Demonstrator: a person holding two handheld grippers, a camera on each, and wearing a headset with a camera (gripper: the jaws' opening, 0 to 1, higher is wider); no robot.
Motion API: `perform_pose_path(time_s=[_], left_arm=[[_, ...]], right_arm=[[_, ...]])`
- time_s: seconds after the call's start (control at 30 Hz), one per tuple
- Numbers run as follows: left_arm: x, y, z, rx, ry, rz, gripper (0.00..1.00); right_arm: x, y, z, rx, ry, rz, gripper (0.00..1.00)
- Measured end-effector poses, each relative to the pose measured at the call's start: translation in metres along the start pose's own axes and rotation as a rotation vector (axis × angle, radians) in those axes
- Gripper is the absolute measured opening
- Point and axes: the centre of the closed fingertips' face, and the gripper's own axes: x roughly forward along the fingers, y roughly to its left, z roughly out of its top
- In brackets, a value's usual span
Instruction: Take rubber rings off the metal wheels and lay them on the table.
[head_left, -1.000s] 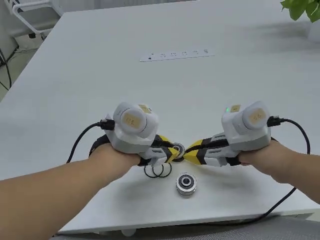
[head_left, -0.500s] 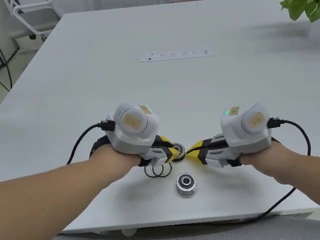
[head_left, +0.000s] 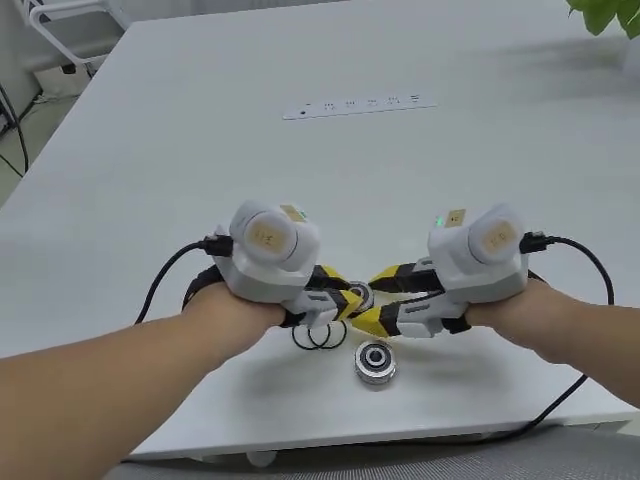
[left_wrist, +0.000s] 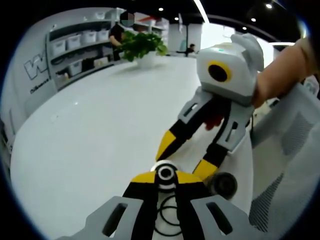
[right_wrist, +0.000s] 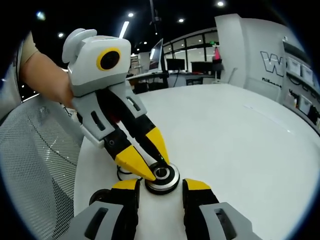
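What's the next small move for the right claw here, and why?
Probably close the right claw on the dark rim of the metal wheel. The left claw is shut on that wheel, the right claw's jaws stand open either side of it, and two rubber rings already lie on the table.

One metal wheel (head_left: 357, 297) is held raised; a second wheel (head_left: 375, 362) is seen lying flat on the table (head_left: 200, 130) (two black rubber rings (head_left: 318, 336) just beside it).
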Motion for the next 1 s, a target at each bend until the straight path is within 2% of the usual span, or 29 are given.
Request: perform_pose_path(time_s=[0.1,0.37,1.0], left_arm=[[0.0,0.0,0.0,0.001,0.001,-0.001,0.12],[0.001,0.001,0.001,0.001,-0.002,0.002,0.12],[0.001,0.001,0.002,-0.001,-0.003,0.001,0.12]], right_arm=[[0.002,-0.003,-0.001,-0.017,0.008,-0.016,0.31],[-0.001,-0.002,-0.004,-0.022,0.012,-0.001,0.25],[-0.015,-0.003,-0.01,0.011,0.001,0.014,0.11]])
